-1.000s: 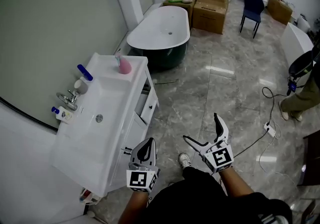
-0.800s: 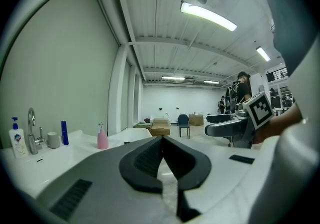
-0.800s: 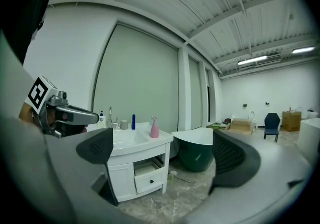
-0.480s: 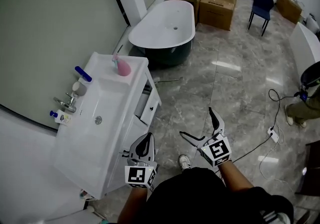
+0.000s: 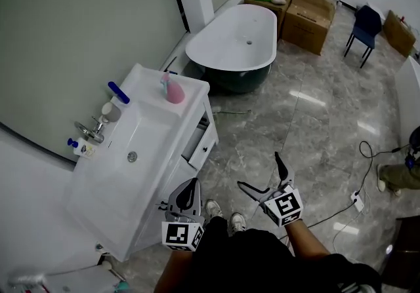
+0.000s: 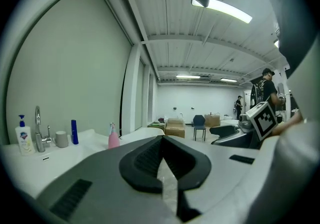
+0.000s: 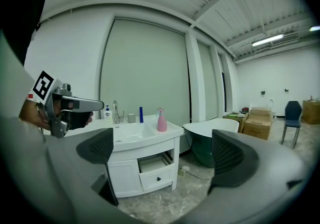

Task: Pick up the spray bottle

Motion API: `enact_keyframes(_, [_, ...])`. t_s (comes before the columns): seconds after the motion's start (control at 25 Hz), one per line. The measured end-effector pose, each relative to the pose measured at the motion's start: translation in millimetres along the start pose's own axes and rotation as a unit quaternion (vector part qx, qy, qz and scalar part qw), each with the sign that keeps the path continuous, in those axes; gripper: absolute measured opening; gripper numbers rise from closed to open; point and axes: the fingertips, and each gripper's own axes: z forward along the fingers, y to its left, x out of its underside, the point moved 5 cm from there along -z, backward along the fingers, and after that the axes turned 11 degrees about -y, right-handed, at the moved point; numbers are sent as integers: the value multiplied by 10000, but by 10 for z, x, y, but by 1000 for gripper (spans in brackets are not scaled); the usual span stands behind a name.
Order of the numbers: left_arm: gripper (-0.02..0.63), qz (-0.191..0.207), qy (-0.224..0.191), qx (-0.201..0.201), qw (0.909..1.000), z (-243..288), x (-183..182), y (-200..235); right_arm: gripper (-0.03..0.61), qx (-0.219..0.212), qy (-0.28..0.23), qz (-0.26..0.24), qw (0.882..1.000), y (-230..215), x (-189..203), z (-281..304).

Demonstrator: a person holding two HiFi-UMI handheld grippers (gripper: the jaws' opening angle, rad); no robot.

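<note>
Head view, pink spray bottle (image 5: 174, 90) upright on the white vanity's (image 5: 147, 79) far corner, well ahead and left of both grippers, left gripper (image 5: 189, 187) pinched together, empty, right gripper (image 5: 261, 172) spread wide, empty, left gripper view, bottle far beyond the touching jaws, right gripper view, bottle's long axis vertical, nozzle pointing left toward the tap (image 7: 115, 110).

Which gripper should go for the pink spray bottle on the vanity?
Probably right: the right gripper is open, the spray bottle framed between its jaws; the left gripper, nearer the vanity, is shut.
</note>
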Motion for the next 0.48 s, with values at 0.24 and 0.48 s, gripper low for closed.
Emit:
enact_keyframes(0.24, [-8, -48, -41, -144, 9999, 244, 55, 305, 589, -207, -5, -200, 9996, -81, -2, 462])
enact_keyframes(0.48, [-8, -89, -105, -318, 9994, 594, 78, 838, 589, -422, -59, -302, 9986, -145, -77, 1159])
